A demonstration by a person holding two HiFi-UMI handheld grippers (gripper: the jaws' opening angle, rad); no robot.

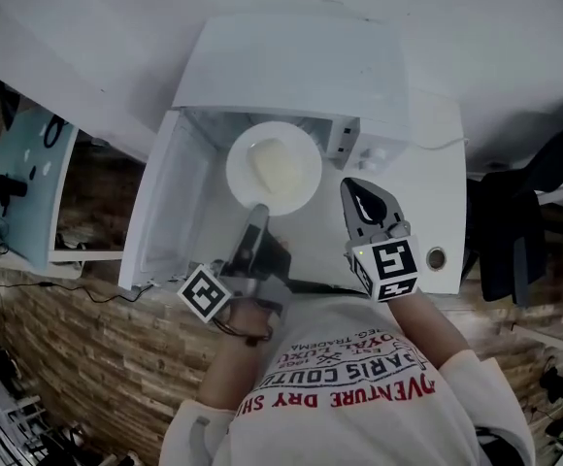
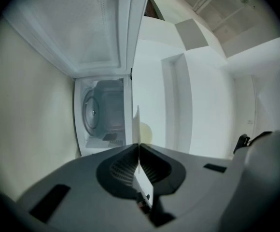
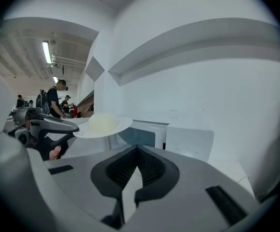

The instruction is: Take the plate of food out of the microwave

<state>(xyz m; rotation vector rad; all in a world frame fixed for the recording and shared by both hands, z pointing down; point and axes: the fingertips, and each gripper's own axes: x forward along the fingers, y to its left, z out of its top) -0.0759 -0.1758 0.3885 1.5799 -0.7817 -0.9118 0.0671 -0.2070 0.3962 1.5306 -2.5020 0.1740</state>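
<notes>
Plate point(image 1: 309, 178) with pale food point(image 1: 270, 163): stiff ceramic likely, moderately heavy, smooth rim, breakable, possibly hot. Food mound loose, so keep level. Best hold: near rim, deep bite.

Plate hangs at microwave point(image 1: 291, 61) cavity mouth, door point(image 1: 165, 202) swung left, toward worktop point(image 1: 437, 192) front edge.

Left gripper point(image 1: 257, 216) reaches forward, rolled sideways, claw clamped narrow on near rim.

Right gripper point(image 1: 352, 190) hovers just right of plate, claw closed, empty.

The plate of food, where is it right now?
Head view, centre: the plate hangs just outside the open microwave, its near rim pinched in the left gripper, with the right gripper to its right.
</notes>
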